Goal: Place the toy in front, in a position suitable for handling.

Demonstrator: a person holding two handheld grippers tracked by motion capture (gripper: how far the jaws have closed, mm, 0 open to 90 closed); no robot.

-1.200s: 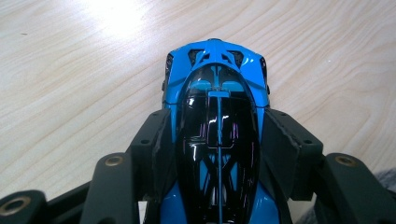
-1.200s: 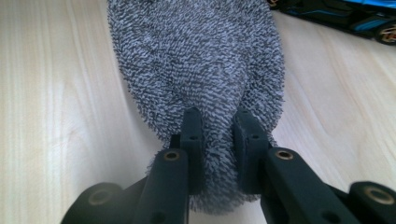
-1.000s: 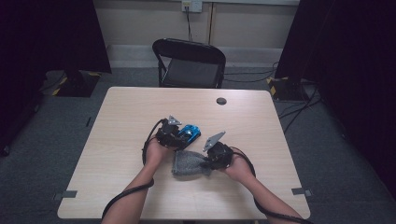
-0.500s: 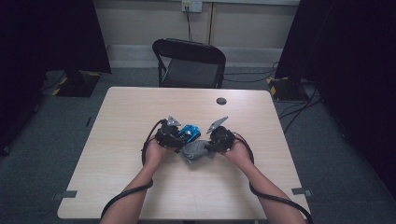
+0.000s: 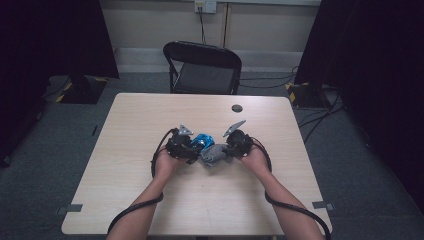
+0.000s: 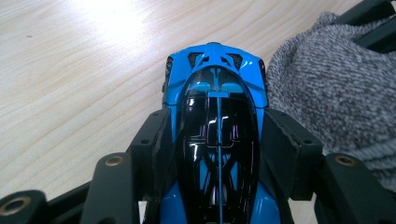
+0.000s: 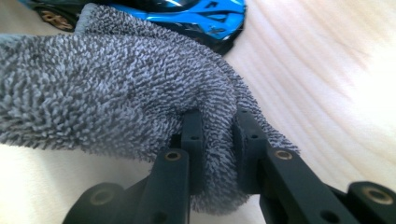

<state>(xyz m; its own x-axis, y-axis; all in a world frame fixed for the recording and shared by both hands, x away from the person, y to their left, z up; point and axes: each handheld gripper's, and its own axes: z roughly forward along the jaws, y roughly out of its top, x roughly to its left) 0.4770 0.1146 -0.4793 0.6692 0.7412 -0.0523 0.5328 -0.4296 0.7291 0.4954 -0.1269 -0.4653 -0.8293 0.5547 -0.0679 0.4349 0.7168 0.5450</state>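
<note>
Wiping the toy car: cloth at the car, wiping apparently barely begun.
Left gripper [image 5: 192, 148] jaws clamp the blue toy car [image 6: 217, 140]; right gripper [image 5: 227, 152] jaws pinch the grey cloth [image 7: 116, 88] at its 3 o'clock side.

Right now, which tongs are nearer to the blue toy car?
Left. The left tongs grip the blue toy car by its sides. The right tongs pinch the grey cloth, which lies against the car.

Table [image 5: 125, 200] bare wood on near, left and right sides: open passage there. Middle blocked by blue toy car [image 5: 202, 141] with grey cloth [image 5: 214, 155] touching its right. Small dark disc [image 5: 237, 108] far right. Chair [image 5: 202, 67] beyond far edge.
</note>
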